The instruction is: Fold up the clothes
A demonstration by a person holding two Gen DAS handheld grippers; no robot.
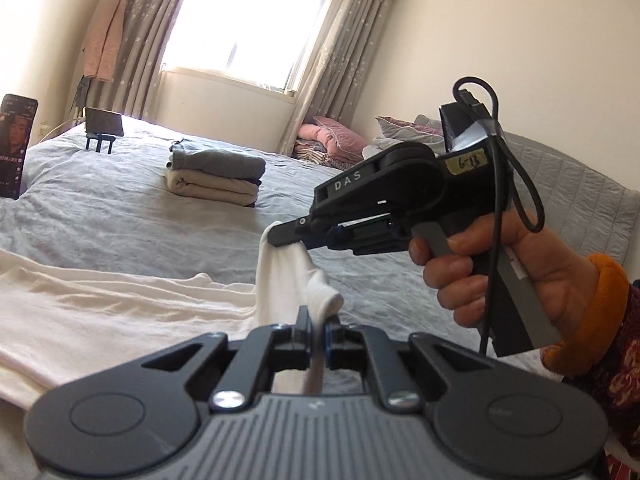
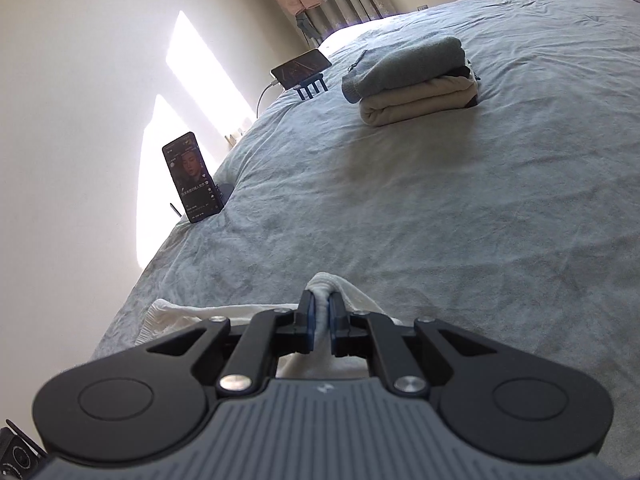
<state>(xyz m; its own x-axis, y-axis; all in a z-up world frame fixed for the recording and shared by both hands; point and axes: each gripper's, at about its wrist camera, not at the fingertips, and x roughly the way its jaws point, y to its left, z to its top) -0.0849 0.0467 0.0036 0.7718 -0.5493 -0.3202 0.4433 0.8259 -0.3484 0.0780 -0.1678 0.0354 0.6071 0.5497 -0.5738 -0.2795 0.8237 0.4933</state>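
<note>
Left gripper (image 1: 316, 330): clamped on a fold of the white garment (image 1: 100, 320).
Right gripper (image 2: 320, 312): closed on the same cloth, bunched between the pads.
Garment: spread across the near edge of the bed (image 1: 140, 220), one end lifted.
Folded stack (image 1: 216, 176): mid-bed, grey over cream.
Left view only: hand (image 1: 500, 272) gripping the right tool, window (image 1: 248, 24).
Right view only: lit upright phone (image 2: 192, 178) at the bed's left edge.

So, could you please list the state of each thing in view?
Left gripper: shut on white garment.
Right gripper: shut on white garment.
White garment: unfolded, edge lifted.
Grey sweater: folded, top of stack.
Cream garment: folded, beneath.
Upright phone: screen on.
</note>
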